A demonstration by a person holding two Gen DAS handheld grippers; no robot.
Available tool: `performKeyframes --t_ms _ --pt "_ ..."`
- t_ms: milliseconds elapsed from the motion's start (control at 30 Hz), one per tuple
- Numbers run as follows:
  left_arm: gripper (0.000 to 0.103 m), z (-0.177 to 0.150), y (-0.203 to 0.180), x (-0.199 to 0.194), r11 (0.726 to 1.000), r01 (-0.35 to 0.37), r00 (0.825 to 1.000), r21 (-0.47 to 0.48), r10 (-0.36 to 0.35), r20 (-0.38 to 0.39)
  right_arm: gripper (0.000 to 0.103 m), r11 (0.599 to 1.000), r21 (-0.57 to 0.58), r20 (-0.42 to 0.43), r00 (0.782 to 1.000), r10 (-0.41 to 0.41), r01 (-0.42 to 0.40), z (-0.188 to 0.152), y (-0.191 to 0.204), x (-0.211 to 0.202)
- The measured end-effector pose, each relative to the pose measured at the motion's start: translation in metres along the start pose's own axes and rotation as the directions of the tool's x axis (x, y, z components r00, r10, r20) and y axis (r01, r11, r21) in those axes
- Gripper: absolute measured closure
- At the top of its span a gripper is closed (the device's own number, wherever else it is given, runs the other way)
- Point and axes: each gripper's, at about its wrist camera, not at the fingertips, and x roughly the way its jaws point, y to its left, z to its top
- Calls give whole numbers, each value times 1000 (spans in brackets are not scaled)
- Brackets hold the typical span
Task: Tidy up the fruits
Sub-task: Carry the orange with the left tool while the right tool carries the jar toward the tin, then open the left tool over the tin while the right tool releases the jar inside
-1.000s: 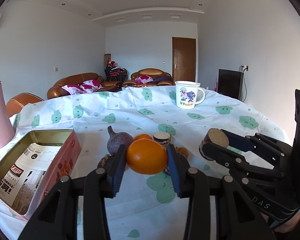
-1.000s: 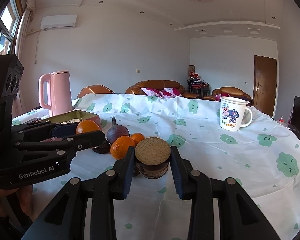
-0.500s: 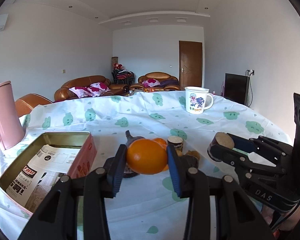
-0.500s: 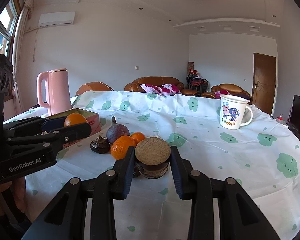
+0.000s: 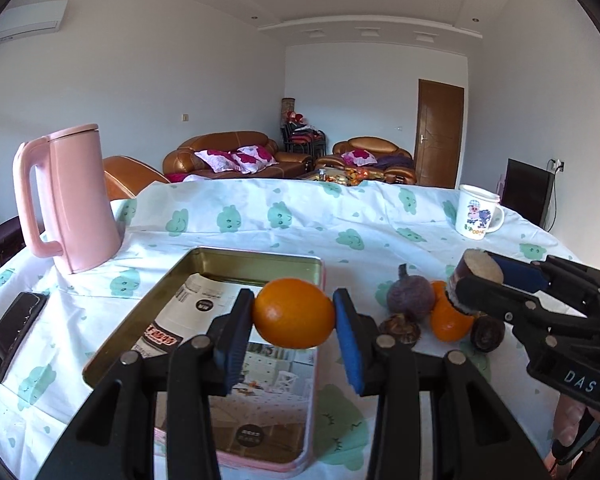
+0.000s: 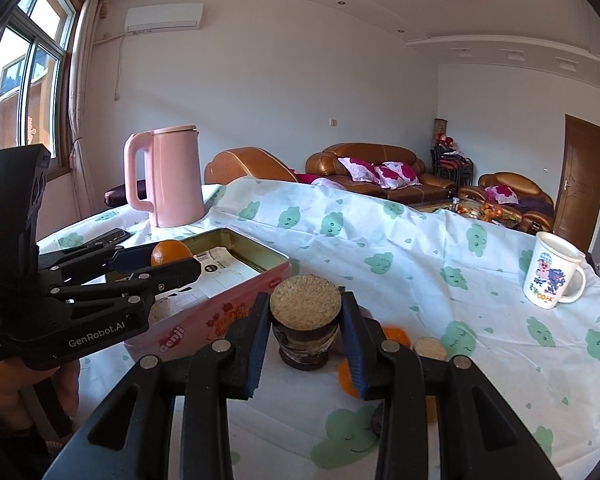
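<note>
My left gripper (image 5: 294,322) is shut on an orange (image 5: 294,312) and holds it above the open pink tin (image 5: 260,264), which is lined with printed paper. In the right wrist view the same orange (image 6: 170,252) hangs over the tin (image 6: 236,308). My right gripper (image 6: 305,334) is shut on a dark sugarcane piece (image 6: 304,320) with a pale cut top, held above the table right of the tin; it also shows in the left wrist view (image 5: 476,276). On the cloth lie a purple fig-like fruit (image 5: 410,298), an orange (image 5: 448,320) and dark water chestnuts (image 5: 400,330).
A pink kettle (image 5: 66,200) stands at the back left and a dark phone (image 5: 12,334) lies at the left edge. A white cartoon mug (image 5: 476,216) stands at the back right. Another cane piece (image 6: 430,348) lies on the cloth.
Both grippers have swung left with their loads. The orange has moved from above the fruit pile to above the tin; the cane piece has followed toward the tin's right side.
</note>
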Motion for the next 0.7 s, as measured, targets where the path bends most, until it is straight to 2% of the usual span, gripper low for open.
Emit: performKeyframes --t_ms 200,367,700 --pt "61 5 37 8 999 -34 999 -28 33 -28 66 996 -18 -55 995 86 -87 19 25 37" --pt "61 10 64 18 998 -43 997 -51 40 -71 66 992 -50 -112 988 111 -117 28 44 67" --pt "61 10 80 38 998 -56 988 -33 50 -147 66 986 -49 -197 969 147 -159 28 67 115"
